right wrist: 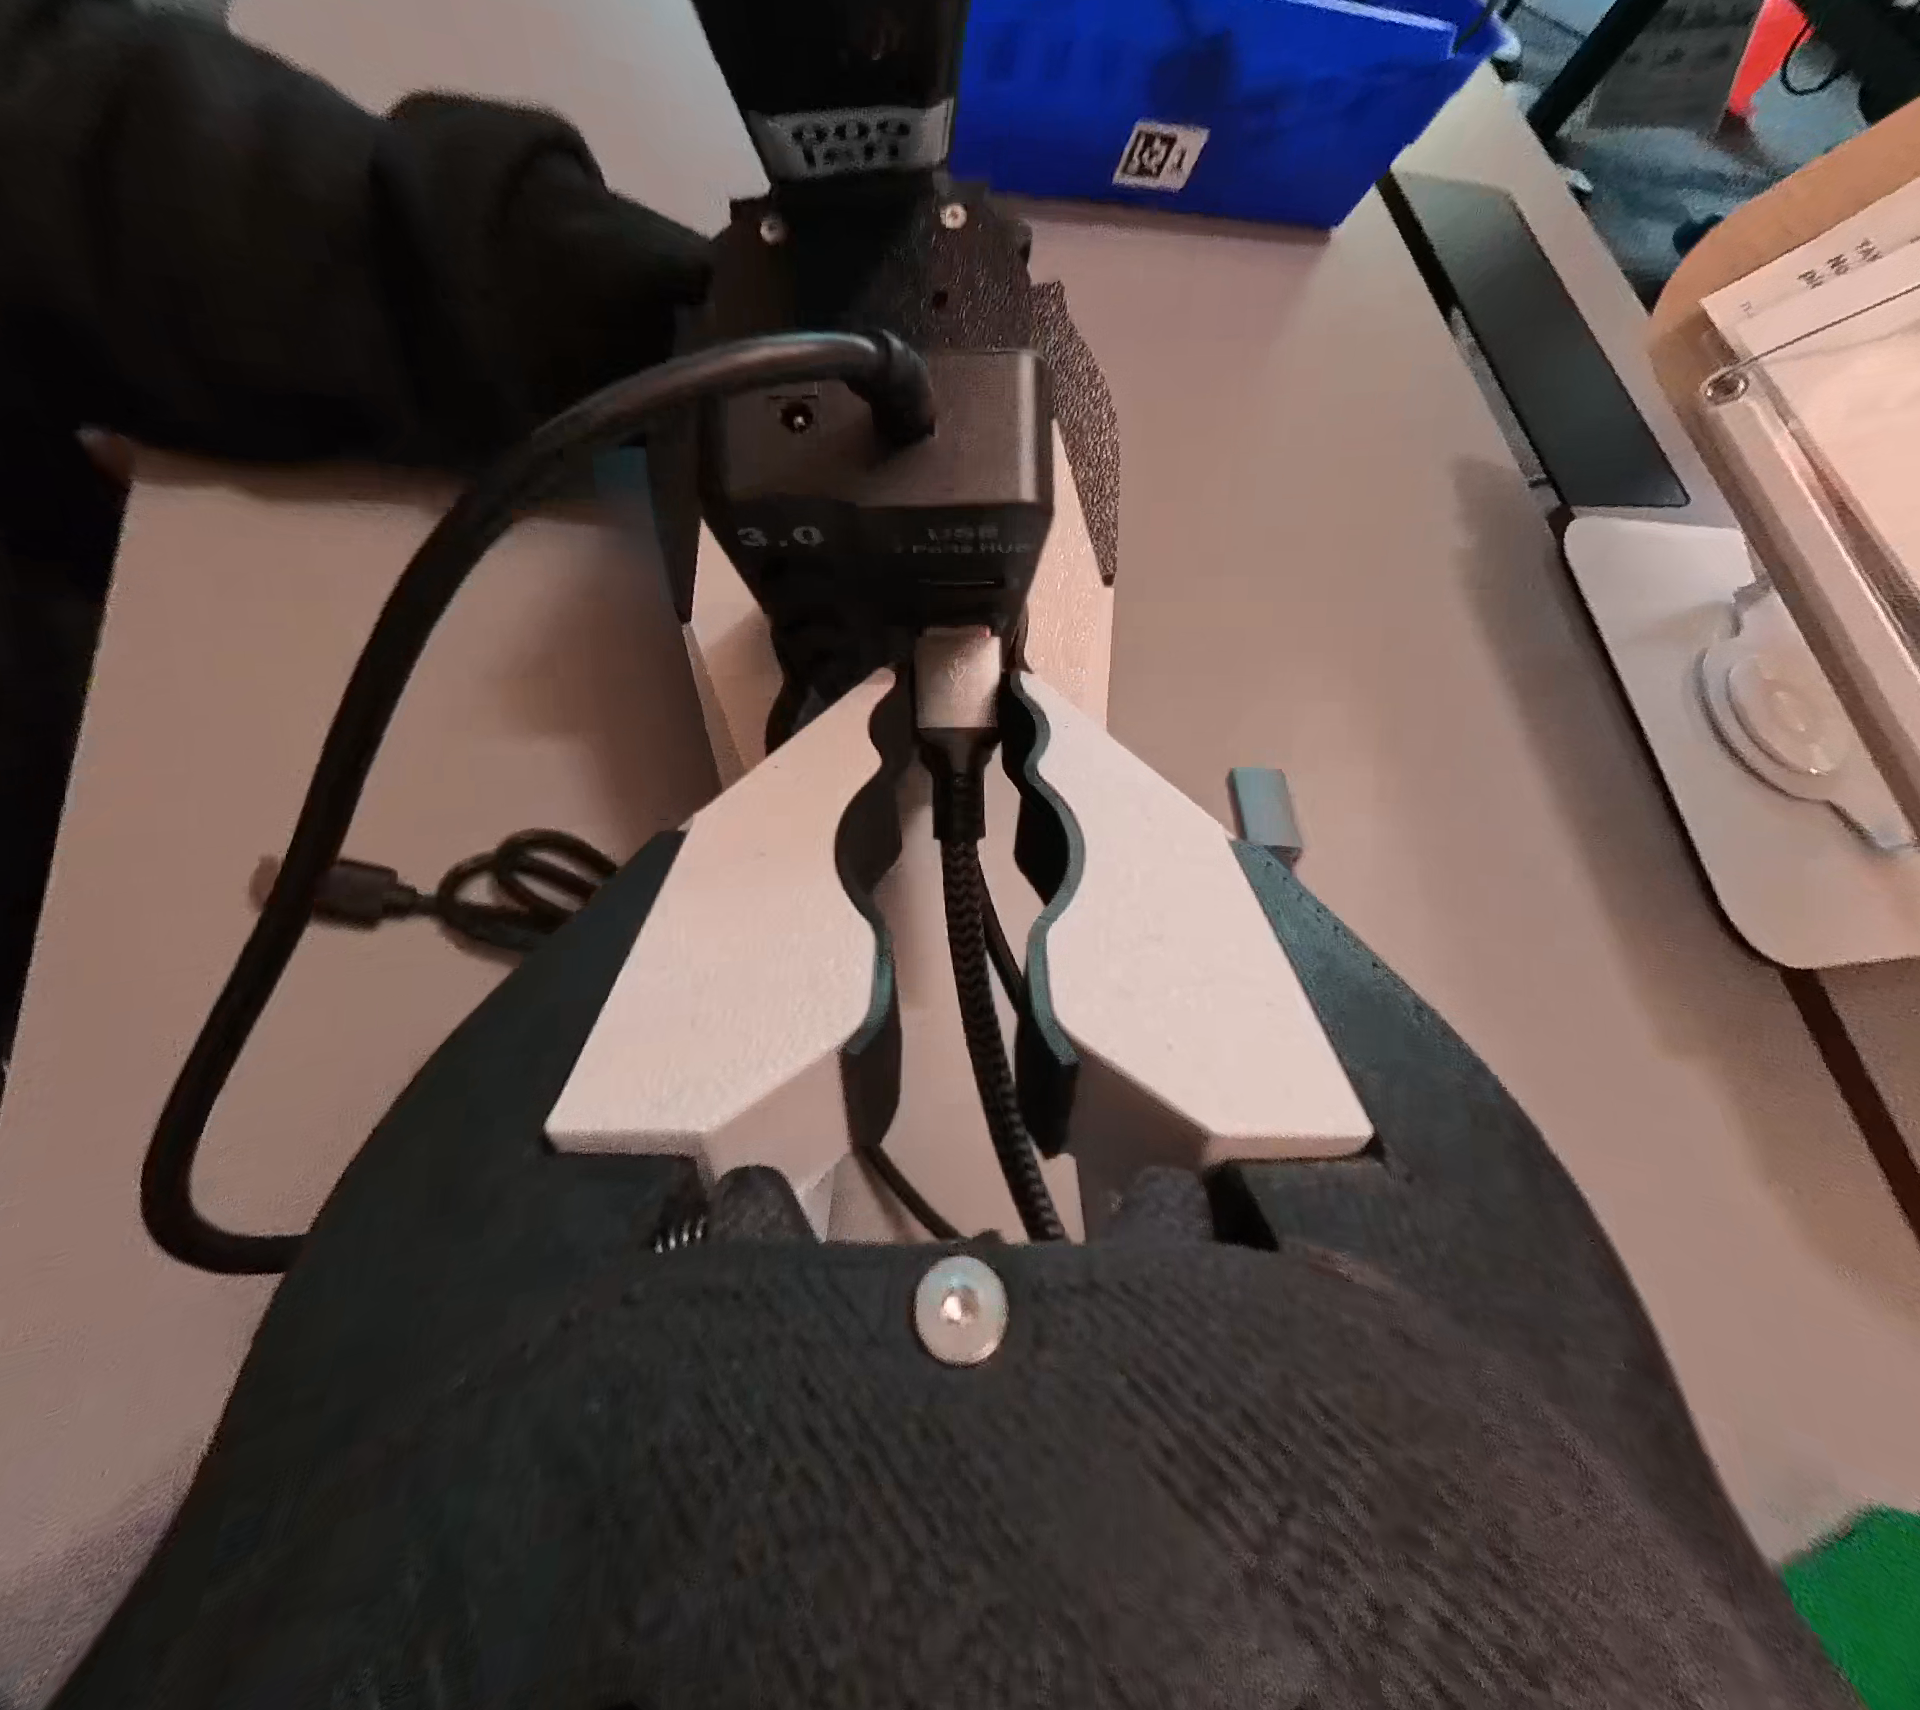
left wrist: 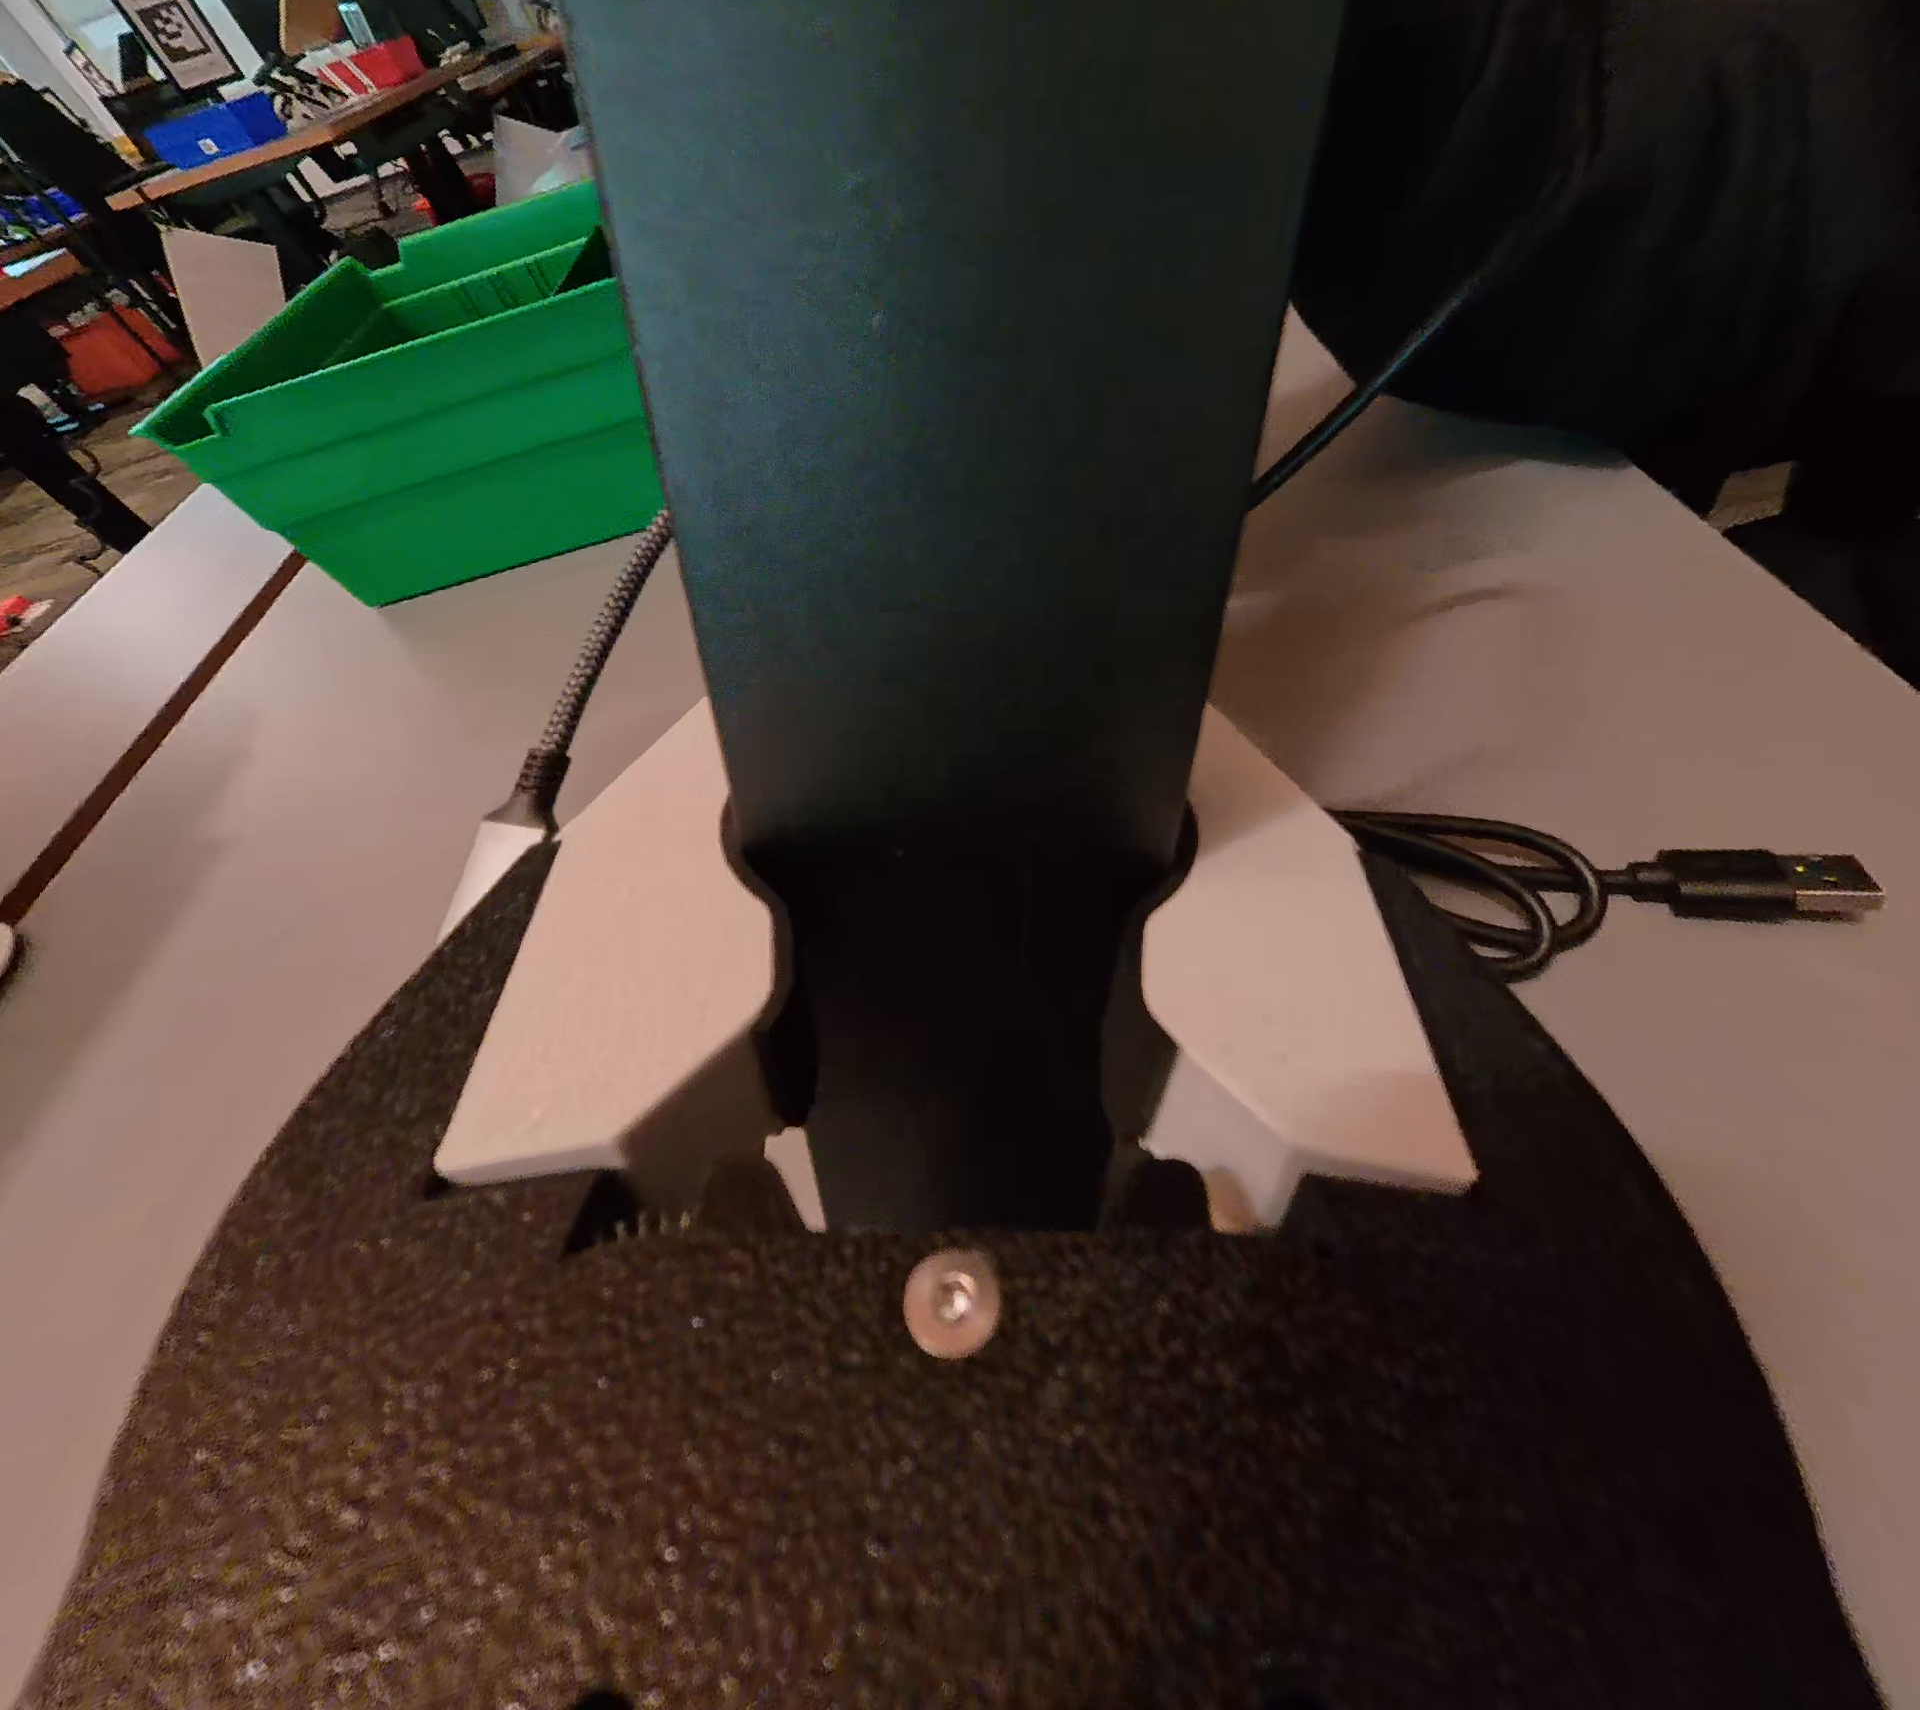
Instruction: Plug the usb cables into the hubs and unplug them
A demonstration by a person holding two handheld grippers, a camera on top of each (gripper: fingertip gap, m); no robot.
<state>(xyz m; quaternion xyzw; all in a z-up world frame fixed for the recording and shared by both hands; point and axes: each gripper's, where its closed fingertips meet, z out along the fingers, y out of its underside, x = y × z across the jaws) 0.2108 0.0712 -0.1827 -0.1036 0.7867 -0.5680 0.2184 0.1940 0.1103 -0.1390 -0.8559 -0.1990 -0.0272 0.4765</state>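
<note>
USB hub (right wrist: 883, 465), clamped upright by the left hand-held gripper (left wrist: 961, 829) above the worktop (right wrist: 1299, 517), needs steady bracing while the right hand-held gripper (right wrist: 951, 704), fingers parted around the braided cable's plug (right wrist: 956, 673), works it straight along the port.

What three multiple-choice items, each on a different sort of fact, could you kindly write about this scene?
1. Where does the coiled black cable lie? A on the table; B in a drawer; C on the floor.
2. What colour is the bin beyond the hub? A red; B blue; C yellow.
3. What is the left gripper doing? A open, empty; B shut on a pen; C shut on the hub.
Key: 1 A, it rests on the tabletop; 2 B, its walls are blue; 3 C, the hub sits clamped between its fingers.
</note>
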